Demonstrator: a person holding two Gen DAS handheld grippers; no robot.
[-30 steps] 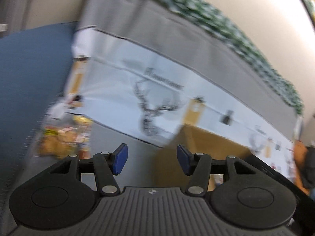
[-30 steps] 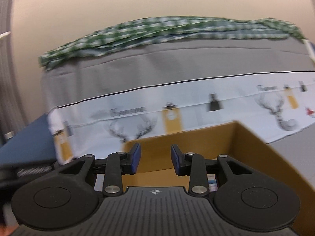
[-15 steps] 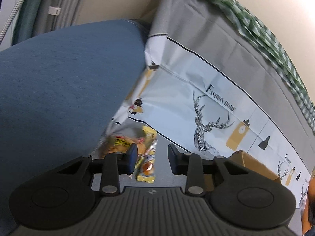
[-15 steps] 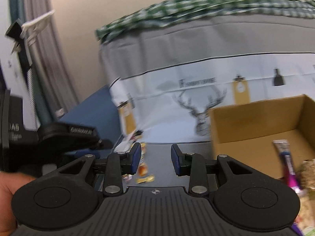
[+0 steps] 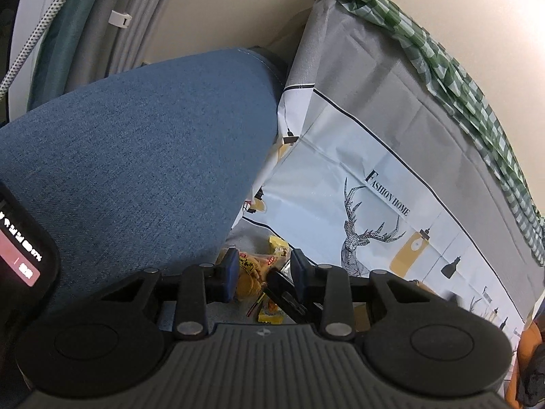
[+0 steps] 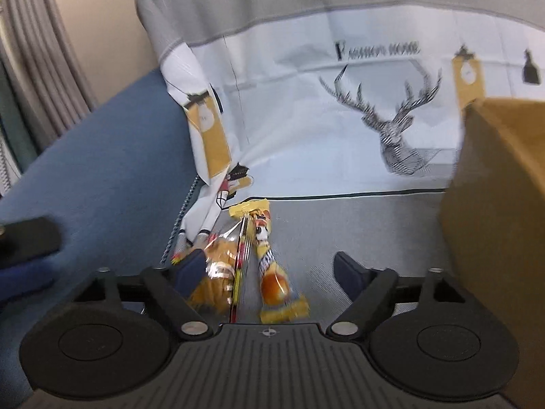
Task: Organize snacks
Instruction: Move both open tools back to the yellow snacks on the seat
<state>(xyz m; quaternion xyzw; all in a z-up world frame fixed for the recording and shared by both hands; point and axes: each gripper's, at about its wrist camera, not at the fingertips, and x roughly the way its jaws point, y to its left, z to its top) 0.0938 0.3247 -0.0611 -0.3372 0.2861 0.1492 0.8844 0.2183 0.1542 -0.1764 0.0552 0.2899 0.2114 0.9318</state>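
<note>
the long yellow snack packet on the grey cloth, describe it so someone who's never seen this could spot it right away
Find the deer-print cloth hanging behind the grey surface, left of the cardboard box. Below its left corner lie the snacks. The long yellow packet is the narrow one showing an orange ball; its neighbour, the clear bag of golden pastries, is wider and lies to its left.

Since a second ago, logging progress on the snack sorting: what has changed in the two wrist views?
The right gripper swung from facing the cardboard box over to the snack packets; its jaws are opening around them, pads not touching. The left gripper turned toward the same packets and narrowed its jaws, holding nothing. The deer-print cloth and blue cushion stayed put.
</note>
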